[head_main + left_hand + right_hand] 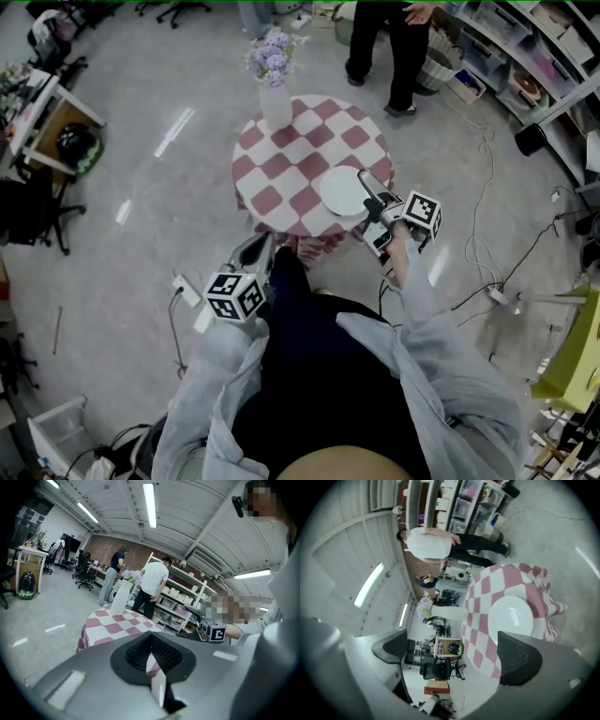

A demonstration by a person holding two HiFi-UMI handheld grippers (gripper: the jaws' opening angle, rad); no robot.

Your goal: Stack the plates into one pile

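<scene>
At the near edge of the checked table (281, 159) lay a white plate (344, 190); right gripper (368, 187) beside it, jaws wide and empty, apparently to clear its rim; left gripper (255, 251) off-table, jaws pressed together on nothing, seemingly unneeded.

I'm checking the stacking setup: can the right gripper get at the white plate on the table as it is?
Probably yes. The right gripper is open beside the plate, nothing lies between them, and the vase stands across the table.
</scene>
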